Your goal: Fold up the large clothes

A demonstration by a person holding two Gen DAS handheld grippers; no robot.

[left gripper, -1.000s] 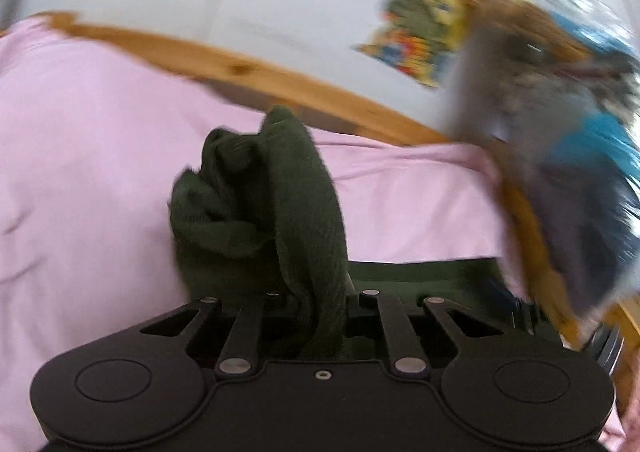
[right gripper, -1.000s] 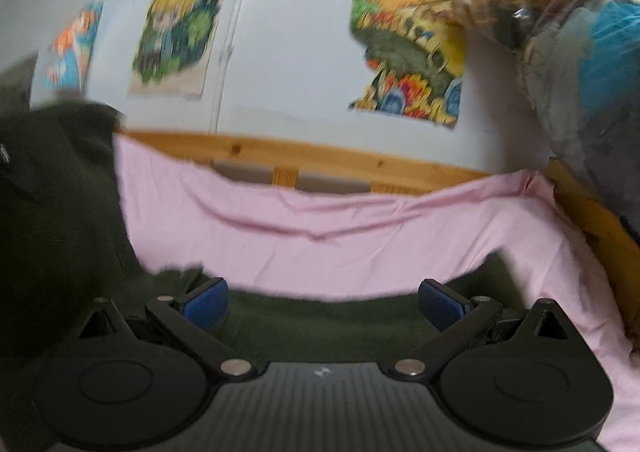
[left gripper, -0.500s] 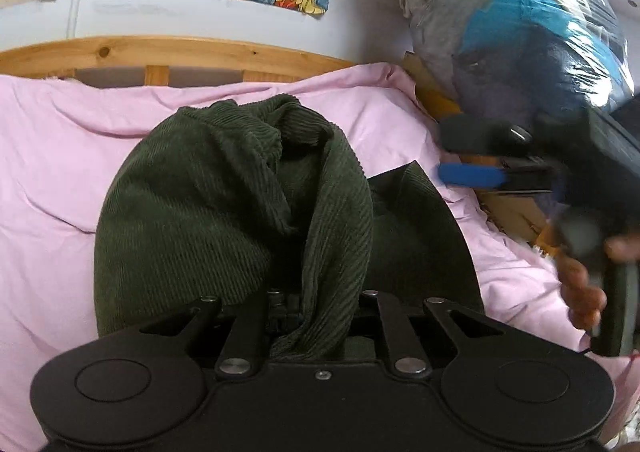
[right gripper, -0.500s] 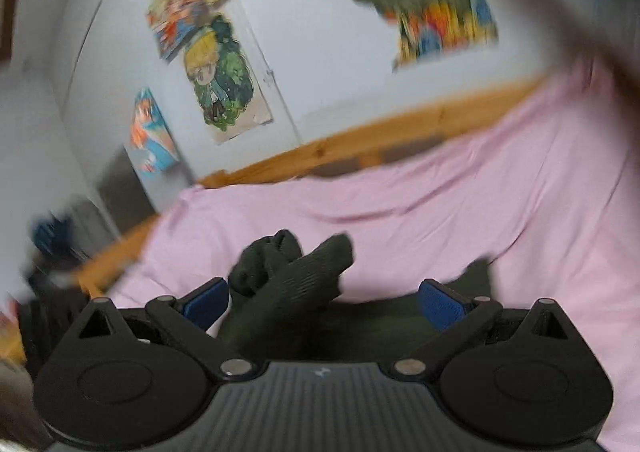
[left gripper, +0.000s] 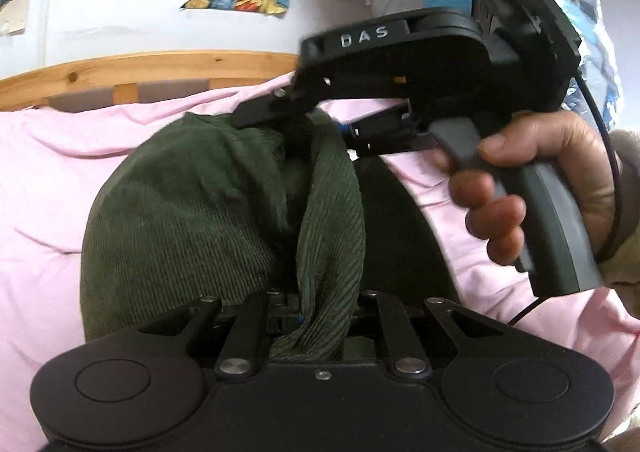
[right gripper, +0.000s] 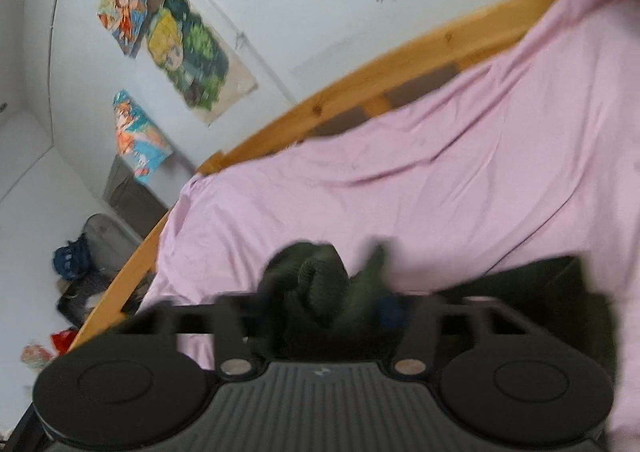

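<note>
A dark green corduroy garment [left gripper: 192,219] is bunched above the pink bed sheet [left gripper: 52,179]. My left gripper [left gripper: 316,316] is shut on a rolled fold of it, which rises from between the fingers. My right gripper [left gripper: 316,127] comes in from the right in the left wrist view and closes around the top of the same fold. In the right wrist view the right gripper [right gripper: 320,312] is blurred, its fingers drawn in around a bunch of the green garment [right gripper: 316,284].
A wooden bed rail [left gripper: 152,67] runs behind the sheet, below a white wall with posters [right gripper: 188,55]. A clear plastic bag of clothes [left gripper: 592,11] stands at the right. Clutter lies on the floor left of the bed [right gripper: 76,276].
My right gripper swung in from the right and closed its fingers around the top of the green fold. My left gripper kept its hold.
</note>
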